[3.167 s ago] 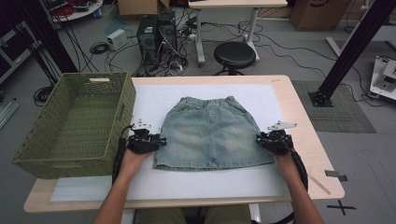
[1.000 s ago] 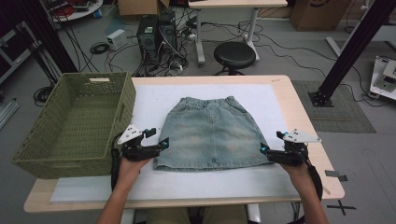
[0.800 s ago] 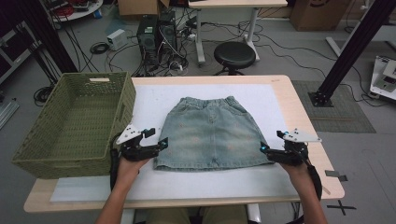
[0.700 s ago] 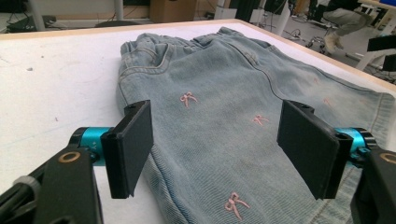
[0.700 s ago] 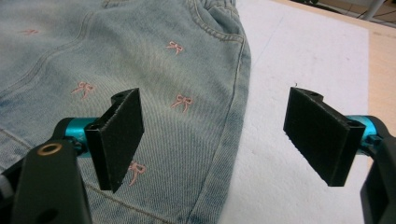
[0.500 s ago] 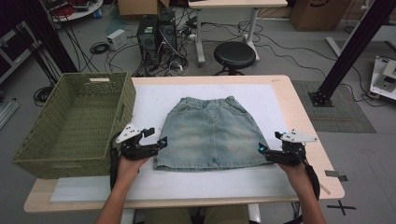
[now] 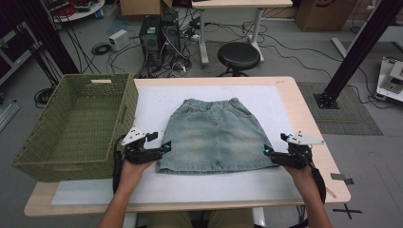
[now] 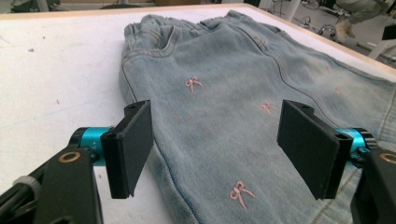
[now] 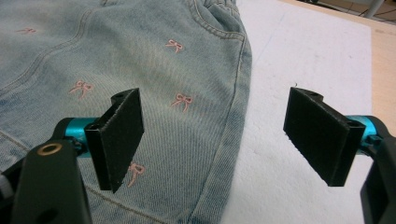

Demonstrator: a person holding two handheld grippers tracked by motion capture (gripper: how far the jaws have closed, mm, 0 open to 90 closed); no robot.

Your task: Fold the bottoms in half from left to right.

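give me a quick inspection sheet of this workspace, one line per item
surface: wooden table under a white mat, flat
job's things: denim skirt spread flat, waistband at the far side, pink bows on it
clutter: green woven basket at the table's left edge
grippers: left hand-held gripper open at the skirt's lower left corner; right hand-held gripper open at the lower right corner; neither grips cloth
cables: black cable trailing from the left one; cables on the floor
surroundings: round stool, computer tower, second desk

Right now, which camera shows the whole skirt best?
The high view: the skirt lies flat, waistband to hem, all edges visible. The left gripper view and right gripper view each show one side edge close up, with pink bows.
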